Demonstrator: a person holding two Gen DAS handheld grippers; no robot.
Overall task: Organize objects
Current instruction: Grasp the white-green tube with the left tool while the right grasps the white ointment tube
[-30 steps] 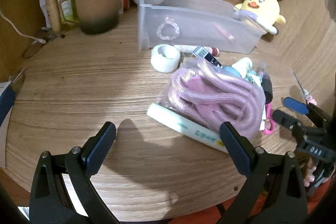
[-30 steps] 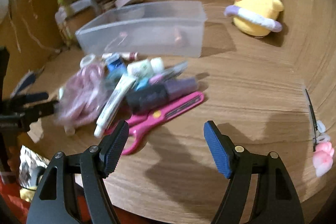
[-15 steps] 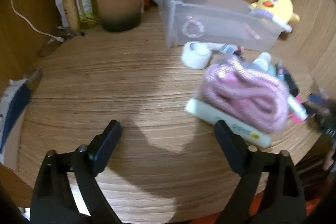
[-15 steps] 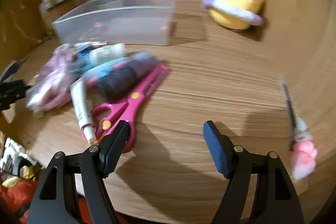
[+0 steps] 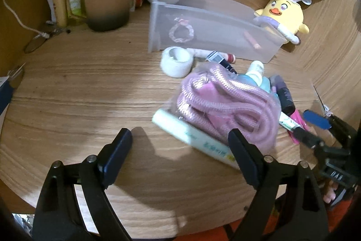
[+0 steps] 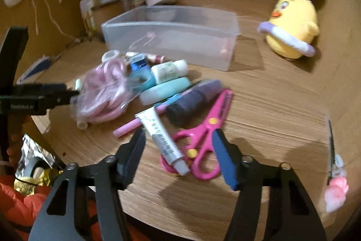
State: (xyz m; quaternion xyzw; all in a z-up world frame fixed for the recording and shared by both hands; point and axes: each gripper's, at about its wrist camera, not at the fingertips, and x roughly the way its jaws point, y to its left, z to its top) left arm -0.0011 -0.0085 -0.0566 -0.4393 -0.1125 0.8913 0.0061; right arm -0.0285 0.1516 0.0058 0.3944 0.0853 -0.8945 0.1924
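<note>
A clear plastic bin (image 5: pixel 214 31) (image 6: pixel 178 37) stands at the back of the wooden table; a bead bracelet (image 5: pixel 181 31) lies inside. In front of it lies a pile: a bagged pink rope (image 5: pixel 227 105) (image 6: pixel 103 92), a white tube (image 5: pixel 198 139), a tape roll (image 5: pixel 176 61), small bottles, a dark marker (image 6: pixel 194 101), a white tube (image 6: pixel 161 139) and pink scissors (image 6: pixel 203 139). My left gripper (image 5: pixel 180 155) is open and empty, just short of the rope bag. My right gripper (image 6: pixel 178 150) is open, its jaws either side of the scissors' handles and the tube's end.
A yellow plush chick (image 5: pixel 284 15) (image 6: pixel 293 26) sits right of the bin. A brown mug (image 5: pixel 107 1), bottles and boxes stand at the back left. A hair clip with a pink ornament (image 6: pixel 334 173) lies at the right edge. The table's front edge is close below both grippers.
The right gripper has moved left and forward over the scissors and tube. The left view swung away to the left and came back toward the rope bag.
</note>
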